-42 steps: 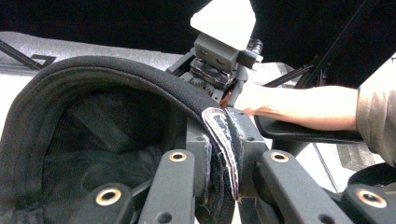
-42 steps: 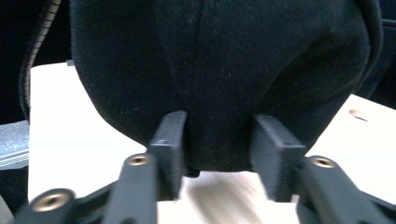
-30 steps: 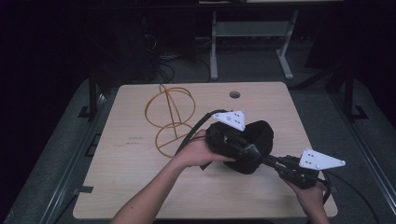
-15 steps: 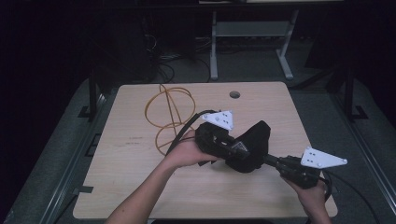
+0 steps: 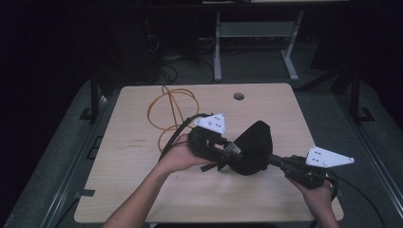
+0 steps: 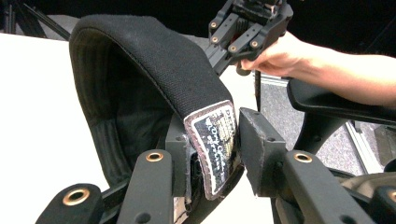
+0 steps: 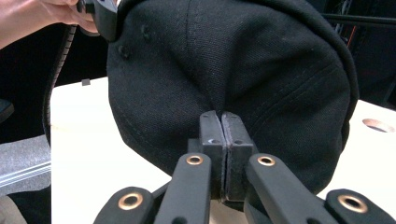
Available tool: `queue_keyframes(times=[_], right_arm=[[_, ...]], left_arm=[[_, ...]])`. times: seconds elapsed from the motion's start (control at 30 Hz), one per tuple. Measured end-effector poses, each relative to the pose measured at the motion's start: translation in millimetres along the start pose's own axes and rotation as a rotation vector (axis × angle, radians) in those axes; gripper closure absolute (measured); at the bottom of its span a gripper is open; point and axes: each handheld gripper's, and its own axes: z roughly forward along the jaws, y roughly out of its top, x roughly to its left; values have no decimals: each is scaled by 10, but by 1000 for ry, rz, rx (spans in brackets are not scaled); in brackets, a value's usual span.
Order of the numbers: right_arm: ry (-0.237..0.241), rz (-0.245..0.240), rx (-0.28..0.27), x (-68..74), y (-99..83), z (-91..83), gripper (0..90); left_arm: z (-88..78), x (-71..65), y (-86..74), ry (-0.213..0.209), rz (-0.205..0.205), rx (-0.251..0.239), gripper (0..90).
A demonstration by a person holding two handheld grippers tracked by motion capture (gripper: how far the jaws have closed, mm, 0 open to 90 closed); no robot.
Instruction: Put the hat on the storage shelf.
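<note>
A black cap [image 5: 254, 145] stands on edge on the wooden table [image 5: 142, 190] between my two grippers. My right gripper [image 7: 222, 126] is shut on a pinch of fabric on the cap's [image 7: 233, 60] crown; it reaches in from the right [image 5: 273, 159]. My left gripper [image 5: 233, 154] is at the cap's open back. Its jaws have just been opening. The cap's strap with its sewn label [image 6: 212, 158] hangs between them [image 6: 219, 135], leaning on the left pad, with a thin gap to the right pad. Above, the cap's band [image 6: 140, 56] arches.
A loose orange cable [image 5: 166, 107] loops on the table's far left part, and the left gripper's black cable runs past it. A round hole [image 5: 239, 96] sits near the far edge. Dark floor and a metal stand lie beyond the table.
My left hand and gripper have shifted left. Its jaws have parted, easing off the strap. The cap now stands taller and narrower. The right gripper has kept still.
</note>
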Motion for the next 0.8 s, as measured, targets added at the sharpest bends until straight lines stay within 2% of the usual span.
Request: queue_keyframes(times=[0.57,0.73,0.8], right_arm=[[0,-33,28,13,207,1,896],[-10,-20,36,-3,237,-24,896],[-9,-15,37,-13,236,-28,897]], left_arm=[[-131,22,-134,22,-15,-27,598],[-178,31,-189,36,-26,-32,548],[-192,30,-200,49,-25,-31,496]])
